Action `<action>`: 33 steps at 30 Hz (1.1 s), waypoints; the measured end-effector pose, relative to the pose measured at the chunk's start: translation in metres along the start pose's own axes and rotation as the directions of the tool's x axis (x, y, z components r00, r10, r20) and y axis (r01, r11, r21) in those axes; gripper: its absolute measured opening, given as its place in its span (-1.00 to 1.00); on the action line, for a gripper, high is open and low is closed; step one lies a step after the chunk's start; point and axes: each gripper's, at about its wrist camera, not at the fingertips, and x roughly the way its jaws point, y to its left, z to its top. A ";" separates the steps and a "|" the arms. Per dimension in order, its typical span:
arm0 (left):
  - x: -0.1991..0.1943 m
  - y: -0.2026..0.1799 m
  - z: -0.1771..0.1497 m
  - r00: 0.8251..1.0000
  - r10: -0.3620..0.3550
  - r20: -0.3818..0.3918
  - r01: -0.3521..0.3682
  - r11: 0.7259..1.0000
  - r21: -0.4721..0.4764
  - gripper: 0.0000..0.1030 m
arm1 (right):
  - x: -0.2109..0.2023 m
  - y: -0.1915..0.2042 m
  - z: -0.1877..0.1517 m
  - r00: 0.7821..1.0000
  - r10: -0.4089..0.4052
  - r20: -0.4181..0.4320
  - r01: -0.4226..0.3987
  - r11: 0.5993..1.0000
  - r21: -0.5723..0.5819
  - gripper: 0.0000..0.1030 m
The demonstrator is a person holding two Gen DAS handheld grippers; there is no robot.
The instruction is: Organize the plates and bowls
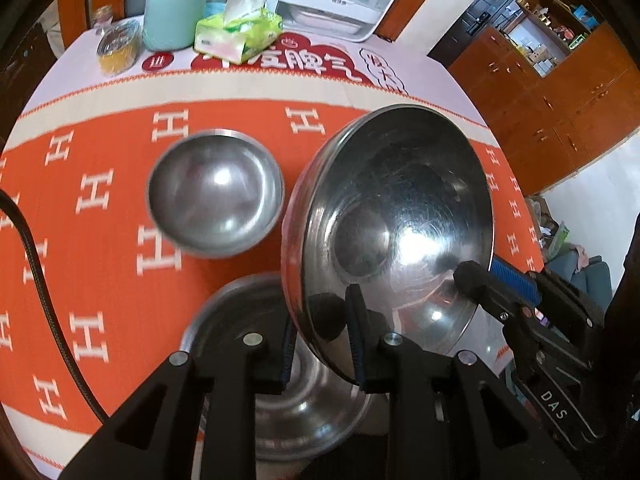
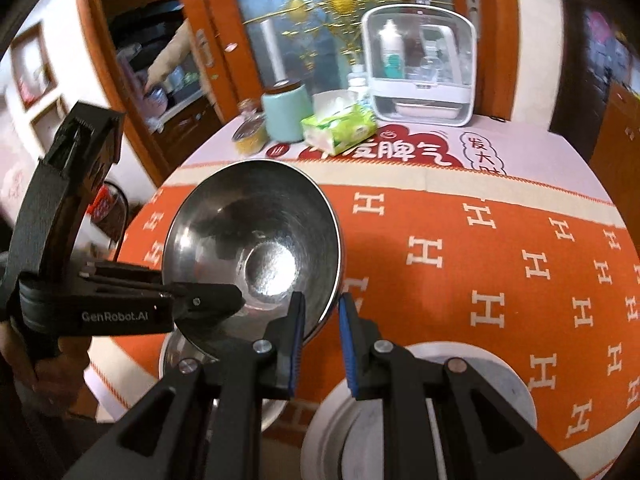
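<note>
Carefully now: both grippers carry one large steel bowl, tilted, above the tabletop.

Nearest, the left gripper (image 1: 320, 332) pinches the rim of the large steel bowl (image 1: 400, 216) between its fingers (image 1: 354, 344), and the right gripper (image 2: 320, 320) clamps the opposite rim edge, so the bowl hangs well clear of the orange tablecloth (image 1: 120, 200). Directly under it sits another steel bowl (image 1: 280, 408); I judge nesting there wants the bowl levelled first, both hands lowering together. Beyond stands a smaller steel bowl (image 1: 216, 196), and a flat steel plate (image 2: 460, 392) lies near the right hand. Farthest are the tissue pack (image 1: 240, 34) and mint jar (image 1: 174, 12).
</note>
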 end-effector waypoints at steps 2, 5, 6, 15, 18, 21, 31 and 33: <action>0.000 0.002 -0.011 1.000 -0.006 -0.015 0.006 1.000 -0.015 -0.58 | -0.001 0.006 -0.006 1.000 0.001 -0.019 -0.002 0.999 -0.038 -0.67; -0.001 0.005 -0.022 1.000 -0.001 -0.027 0.001 1.000 -0.026 -0.58 | -0.002 0.014 -0.012 0.999 0.001 -0.049 -0.005 0.996 -0.088 -0.68; -0.002 0.006 -0.026 1.000 0.002 -0.031 -0.002 1.000 -0.030 -0.58 | -0.002 0.018 -0.015 0.998 0.001 -0.059 -0.008 0.994 -0.107 -0.67; 0.004 0.017 -0.057 0.994 0.027 -0.105 -0.034 0.997 -0.065 -0.59 | 0.008 0.035 -0.035 0.986 0.013 -0.164 -0.045 0.981 -0.190 -0.67; 0.007 0.020 -0.066 0.991 0.033 -0.130 -0.042 0.996 -0.072 -0.58 | 0.014 0.039 -0.039 0.979 0.017 -0.201 -0.058 0.979 -0.198 -0.67; 0.009 0.022 -0.072 0.988 0.040 -0.152 -0.052 0.996 -0.079 -0.58 | 0.021 0.042 -0.043 0.972 0.017 -0.235 -0.066 0.977 -0.202 -0.67; 0.022 0.024 -0.074 0.975 0.063 -0.213 -0.079 0.994 -0.071 -0.53 | 0.033 0.049 -0.047 0.955 0.002 -0.295 -0.071 0.971 -0.226 -0.60; 0.023 0.023 -0.074 0.974 0.070 -0.216 -0.087 0.994 -0.066 -0.48 | 0.034 0.049 -0.046 0.955 0.006 -0.297 -0.075 0.973 -0.220 -0.60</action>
